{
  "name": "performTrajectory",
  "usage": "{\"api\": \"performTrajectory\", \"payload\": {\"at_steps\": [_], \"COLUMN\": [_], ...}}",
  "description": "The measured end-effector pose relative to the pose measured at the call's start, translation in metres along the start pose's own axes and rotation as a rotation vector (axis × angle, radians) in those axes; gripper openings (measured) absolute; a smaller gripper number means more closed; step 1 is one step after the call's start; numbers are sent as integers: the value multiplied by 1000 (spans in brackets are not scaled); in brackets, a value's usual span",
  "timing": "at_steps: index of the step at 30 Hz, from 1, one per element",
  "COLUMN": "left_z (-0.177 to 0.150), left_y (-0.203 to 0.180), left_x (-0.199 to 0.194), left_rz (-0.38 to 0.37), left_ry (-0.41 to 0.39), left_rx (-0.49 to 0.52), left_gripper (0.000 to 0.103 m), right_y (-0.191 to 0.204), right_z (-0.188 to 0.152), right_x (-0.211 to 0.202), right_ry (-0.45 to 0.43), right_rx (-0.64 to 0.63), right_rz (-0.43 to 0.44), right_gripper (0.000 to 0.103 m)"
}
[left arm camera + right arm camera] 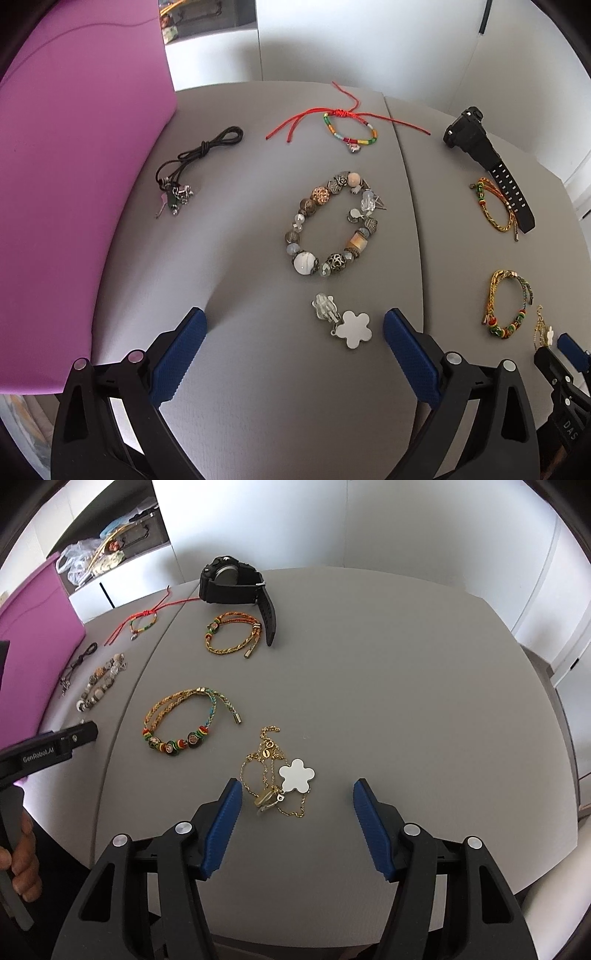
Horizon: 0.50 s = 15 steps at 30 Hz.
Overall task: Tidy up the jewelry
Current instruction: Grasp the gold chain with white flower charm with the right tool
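On the grey table [258, 387], far left: a pink box [74, 184] stands against the edge. Just beside it, a black cord necklace [195, 162] with small charms, bundled. Toward centre, a red string bracelet [349, 123] at the back, loose tails spread; nearer, a chunky beaded bracelet [332, 229] in an open loop. Closest to the left gripper [295, 350], a flower clip earring [343, 321]. That gripper's jaws stand wide apart, nothing held, hovering with the earring just ahead and between the fingers.

Right of the table seam: a black watch [236, 581] at the back, a braided bracelet [231, 635] touching its strap, a second braided bracelet with coloured beads [181, 723] nearer. Then a gold chain necklace [273, 775] with a white flower pendant [297, 775], heaped in loops. The right gripper [297, 830] hovers over it, spread wide, empty.

Risks, as judged: the gold chain is fine and tangled, so a pinch may catch one loop only and drag the rest, or knot it tighter. The earring is small and flat; the pads could slide off or flick it away. The red tails may snag on neighbours.
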<state>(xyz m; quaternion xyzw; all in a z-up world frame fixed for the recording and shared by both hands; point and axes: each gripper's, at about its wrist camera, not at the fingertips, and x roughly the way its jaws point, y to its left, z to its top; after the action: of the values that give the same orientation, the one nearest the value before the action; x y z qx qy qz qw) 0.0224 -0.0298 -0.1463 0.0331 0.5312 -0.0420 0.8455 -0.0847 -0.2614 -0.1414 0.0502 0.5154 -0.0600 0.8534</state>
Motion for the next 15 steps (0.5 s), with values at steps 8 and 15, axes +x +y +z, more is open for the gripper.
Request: {"api": "performTrajectory", "payload": {"at_steps": [8,15], "left_z": [-13,-15], "left_y": [-1,-4], "left_x": [-2,-8], "left_rz": [-3,0], "left_ry": [-44,-49], "left_rx": [14,29], "left_gripper": [96,86], "right_y": [3,10], "right_z": [-2,-4], "right_x": [0,-2], "right_ry": [-20,-36], "right_rx": [-27,-61], "right_rz": [-18,-12], "right_gripper": [59,47]}}
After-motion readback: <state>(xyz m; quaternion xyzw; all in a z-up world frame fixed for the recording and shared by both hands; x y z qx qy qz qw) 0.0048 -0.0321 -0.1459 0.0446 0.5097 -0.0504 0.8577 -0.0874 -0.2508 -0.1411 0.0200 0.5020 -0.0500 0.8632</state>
